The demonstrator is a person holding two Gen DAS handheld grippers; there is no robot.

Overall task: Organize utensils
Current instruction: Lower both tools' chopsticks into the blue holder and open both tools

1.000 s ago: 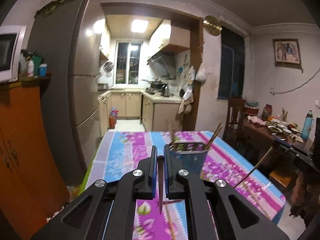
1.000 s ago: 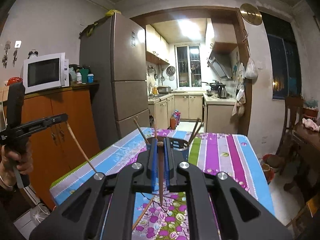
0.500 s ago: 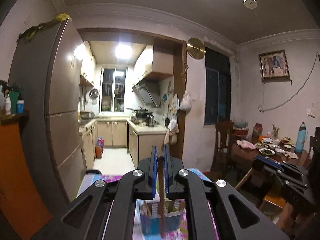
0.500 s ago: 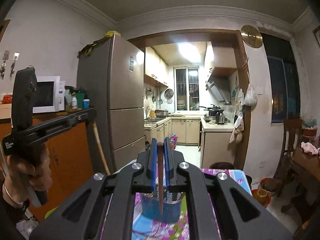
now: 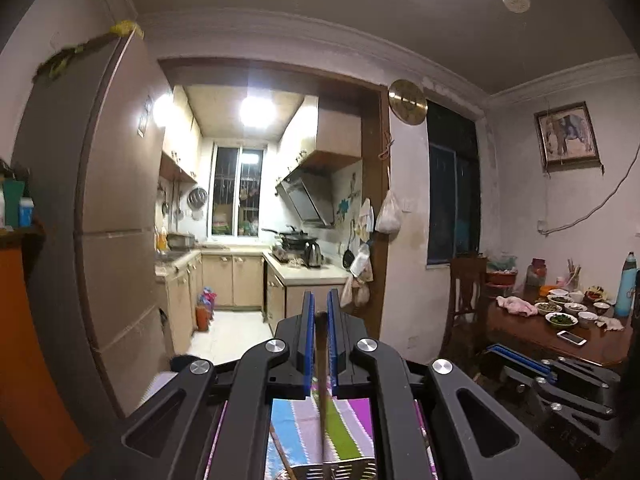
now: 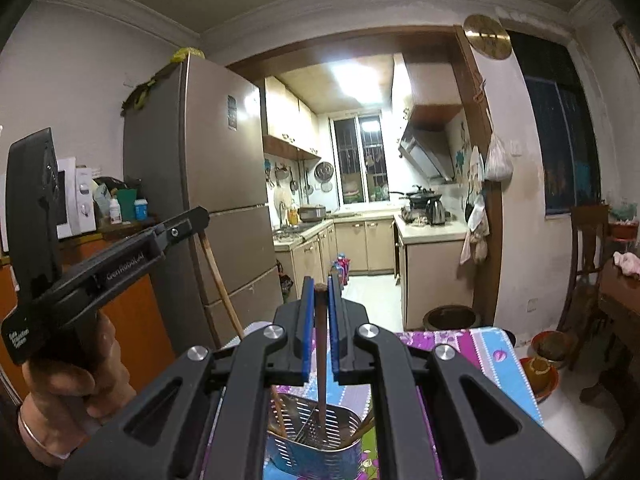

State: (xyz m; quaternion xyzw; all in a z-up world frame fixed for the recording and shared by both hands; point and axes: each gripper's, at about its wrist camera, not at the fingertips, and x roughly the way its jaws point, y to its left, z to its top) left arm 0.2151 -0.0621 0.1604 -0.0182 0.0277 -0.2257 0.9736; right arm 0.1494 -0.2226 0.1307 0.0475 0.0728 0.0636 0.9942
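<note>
My left gripper (image 5: 319, 308) is shut on a brown wooden chopstick (image 5: 322, 384) that hangs down toward the metal utensil holder (image 5: 340, 470) at the bottom edge. My right gripper (image 6: 319, 294) is shut on another dark chopstick (image 6: 321, 364); its lower end is inside the perforated blue-and-steel utensil holder (image 6: 316, 444), which holds other chopsticks. The left gripper also shows in the right wrist view (image 6: 192, 220), held by a hand, with its chopstick (image 6: 220, 280) slanting down. The right gripper body shows in the left wrist view (image 5: 532, 368).
The holder stands on a table with a striped floral cloth (image 6: 492, 352). A tall fridge (image 6: 216, 208) stands to the left, a kitchen doorway straight ahead. A wooden dining table (image 5: 560, 332) with dishes and a chair (image 5: 464, 300) are on the right.
Both grippers have risen and tilted up over the holder, so the tablecloth has dropped out of view. Both chopsticks now hang over the holder, and the right one has gone into it.
</note>
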